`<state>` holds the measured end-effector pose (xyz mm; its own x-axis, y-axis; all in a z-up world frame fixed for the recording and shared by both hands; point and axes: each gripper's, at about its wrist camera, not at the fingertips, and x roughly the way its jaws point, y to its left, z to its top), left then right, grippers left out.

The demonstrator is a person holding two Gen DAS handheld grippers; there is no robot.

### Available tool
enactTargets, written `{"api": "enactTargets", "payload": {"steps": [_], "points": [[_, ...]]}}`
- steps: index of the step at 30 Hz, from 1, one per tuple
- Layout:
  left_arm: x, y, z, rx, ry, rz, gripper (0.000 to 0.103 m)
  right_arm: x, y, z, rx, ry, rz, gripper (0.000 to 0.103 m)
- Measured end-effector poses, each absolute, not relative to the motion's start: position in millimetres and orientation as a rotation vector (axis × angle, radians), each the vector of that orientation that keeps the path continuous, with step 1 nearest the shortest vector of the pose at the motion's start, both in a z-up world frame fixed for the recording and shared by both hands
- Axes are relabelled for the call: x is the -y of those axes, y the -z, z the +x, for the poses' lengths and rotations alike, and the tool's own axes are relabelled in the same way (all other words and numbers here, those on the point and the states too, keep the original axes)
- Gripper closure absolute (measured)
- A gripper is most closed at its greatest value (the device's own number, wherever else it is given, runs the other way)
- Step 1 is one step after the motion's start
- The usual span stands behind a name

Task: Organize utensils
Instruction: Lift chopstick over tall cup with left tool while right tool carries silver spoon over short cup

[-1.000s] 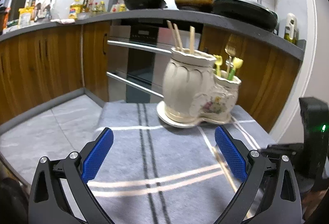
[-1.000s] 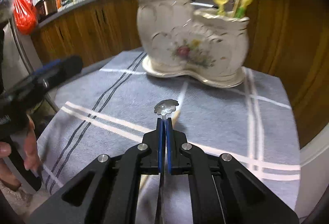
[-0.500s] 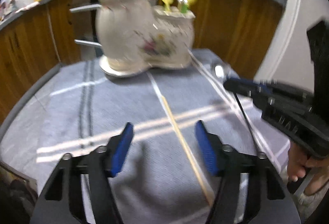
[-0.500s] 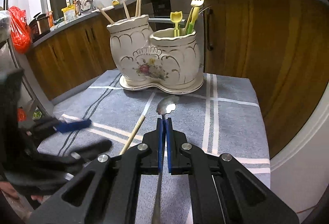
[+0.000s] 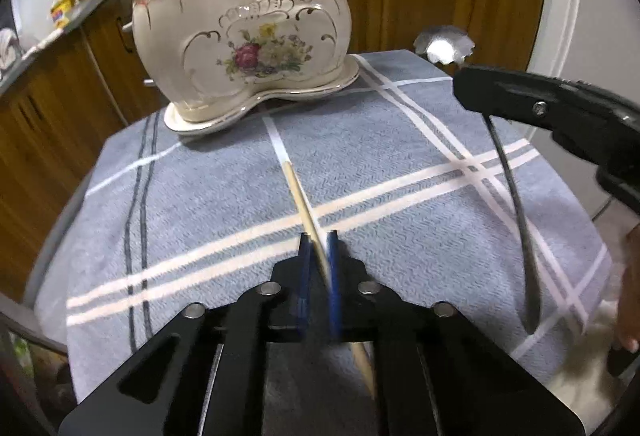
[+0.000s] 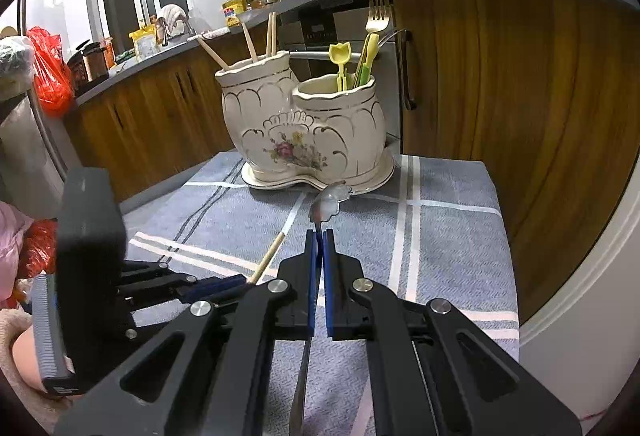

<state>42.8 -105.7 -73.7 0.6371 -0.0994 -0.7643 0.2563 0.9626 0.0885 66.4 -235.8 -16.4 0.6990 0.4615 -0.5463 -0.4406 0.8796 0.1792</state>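
1. Left claw (image 5: 318,236): blue pads closed on a wooden chopstick (image 5: 298,192). The stick runs forward between the pads, its far tip toward the holder. It sits low over the cloth; can't tell if it touches.
2. Right claw (image 6: 319,234): pads clamped on the thin handle of a metal spoon (image 6: 329,201). The scalloped bowl sticks out just past the fingertips, and the handle trails back under the claw.
3. Left-wrist view: the right claw comes in from the right, spoon bowl raised above the cloth near the holder's right end.
4. Cloth (image 5: 400,164): blue-grey with white and dark stripes, covering the worktop.
5. Holder (image 6: 304,132): white ceramic with a flower print and two joined cups on one saucer base, at the far end of the cloth.
6. Taller left cup: several chopsticks upright.
7. Shorter right cup: gold fork (image 6: 378,16), yellow and green plastic utensils.
8. Behind: wooden cabinets (image 6: 500,76) under a grey counter.
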Motion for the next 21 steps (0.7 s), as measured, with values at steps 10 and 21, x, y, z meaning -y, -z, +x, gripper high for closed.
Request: {"api": "enactTargets", "payload": {"steps": [10,21], "points": [[87,56,43,-0.793,0.253,0.13,0.098,245,4,63,-0.54,-0.522,0.093,0.101],[60,25,24,-0.525,0.359,0.032,0.098,249,-14,56,-0.381,-0.476,0.118,0.101]]}}
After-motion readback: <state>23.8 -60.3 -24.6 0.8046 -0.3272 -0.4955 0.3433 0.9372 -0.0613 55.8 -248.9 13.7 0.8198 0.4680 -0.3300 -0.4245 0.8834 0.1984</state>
